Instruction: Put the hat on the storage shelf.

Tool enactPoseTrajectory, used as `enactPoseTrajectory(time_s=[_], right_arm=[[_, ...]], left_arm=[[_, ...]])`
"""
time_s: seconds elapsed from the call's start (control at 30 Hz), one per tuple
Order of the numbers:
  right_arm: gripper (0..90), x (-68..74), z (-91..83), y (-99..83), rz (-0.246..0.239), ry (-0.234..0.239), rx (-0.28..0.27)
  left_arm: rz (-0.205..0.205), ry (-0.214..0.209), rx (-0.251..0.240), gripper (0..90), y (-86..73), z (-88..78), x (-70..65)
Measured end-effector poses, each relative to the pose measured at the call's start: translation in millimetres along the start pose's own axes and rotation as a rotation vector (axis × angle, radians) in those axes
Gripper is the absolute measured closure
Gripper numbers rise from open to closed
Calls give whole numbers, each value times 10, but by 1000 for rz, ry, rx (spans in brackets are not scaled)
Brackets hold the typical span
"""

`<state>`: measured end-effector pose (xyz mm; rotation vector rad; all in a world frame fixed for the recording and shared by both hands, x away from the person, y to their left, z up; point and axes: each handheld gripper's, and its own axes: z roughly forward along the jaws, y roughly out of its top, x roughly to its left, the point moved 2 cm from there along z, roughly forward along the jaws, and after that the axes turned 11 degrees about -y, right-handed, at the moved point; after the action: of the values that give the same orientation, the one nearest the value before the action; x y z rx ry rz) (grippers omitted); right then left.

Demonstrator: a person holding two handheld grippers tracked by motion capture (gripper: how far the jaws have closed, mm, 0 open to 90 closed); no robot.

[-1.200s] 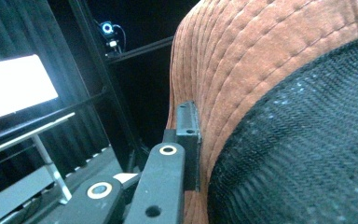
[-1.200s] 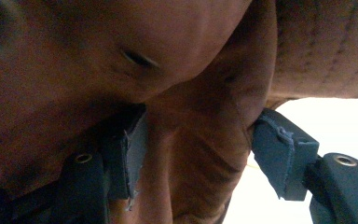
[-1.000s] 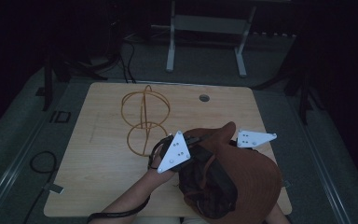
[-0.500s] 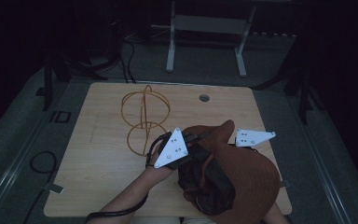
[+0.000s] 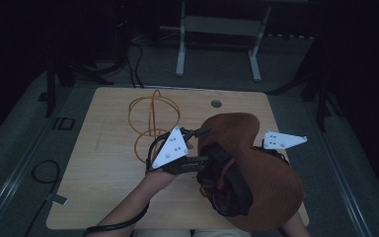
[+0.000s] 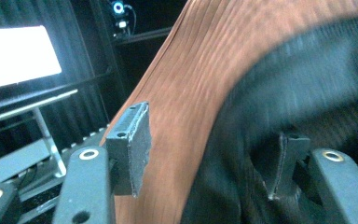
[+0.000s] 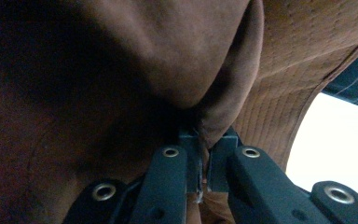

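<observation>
Brown suede, wide-brimmed and stitched in rings: the hat point(image 5: 261, 173) lies upside down over the near right part of the pale wooden worktop point(image 5: 108, 168), its dark lining facing up. The high view shows both tools at it, the left tool point(image 5: 197, 148) at the hat's left edge and the right tool point(image 5: 276, 148) at its far right side under a grey plate. The right gripper view gives what the high view hides: the right tool point(image 7: 204, 154) is pressed together on a fold of the hat's suede point(image 7: 223, 93). The left gripper view shows the left tool point(image 6: 205, 154) spread, its jaws having just been opening, with the brim point(image 6: 186, 93) and dark lining standing between the pads, neither pad pressing.

Behind the left tool, a thin wire stand point(image 5: 153, 121) of hoops stands on the worktop, holding nothing. A round grommet point(image 5: 216, 103) sits near the far edge. The room is dark, with grey carpet, a metal frame point(image 5: 217, 44) beyond and a cable point(image 5: 42, 173) on the floor at left.
</observation>
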<state>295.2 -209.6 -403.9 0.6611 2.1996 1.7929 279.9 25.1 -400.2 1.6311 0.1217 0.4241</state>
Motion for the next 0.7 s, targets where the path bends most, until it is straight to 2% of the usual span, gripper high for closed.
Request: enactPoseTrajectory(time_s=[0.27, 0.43, 0.47, 0.53, 0.7], right_arm=[[866, -174, -176, 137, 2, -105, -54], [866, -304, -215, 223, 0, -172, -67], [866, -324, -218, 241, 3, -182, -70], [866, -362, -218, 273, 4, -194, -75], [866, -483, -201, 395, 15, -222, -94]], left_arm=[[-52, 11, 65, 343, -200, -141, 6], [-94, 41, 110, 221, -323, -222, -4], [-100, 48, 117, 158, -342, -235, -8], [-111, 62, 146, 142, -412, -286, -16], [-146, 103, 173, 107, -566, -433, -24]])
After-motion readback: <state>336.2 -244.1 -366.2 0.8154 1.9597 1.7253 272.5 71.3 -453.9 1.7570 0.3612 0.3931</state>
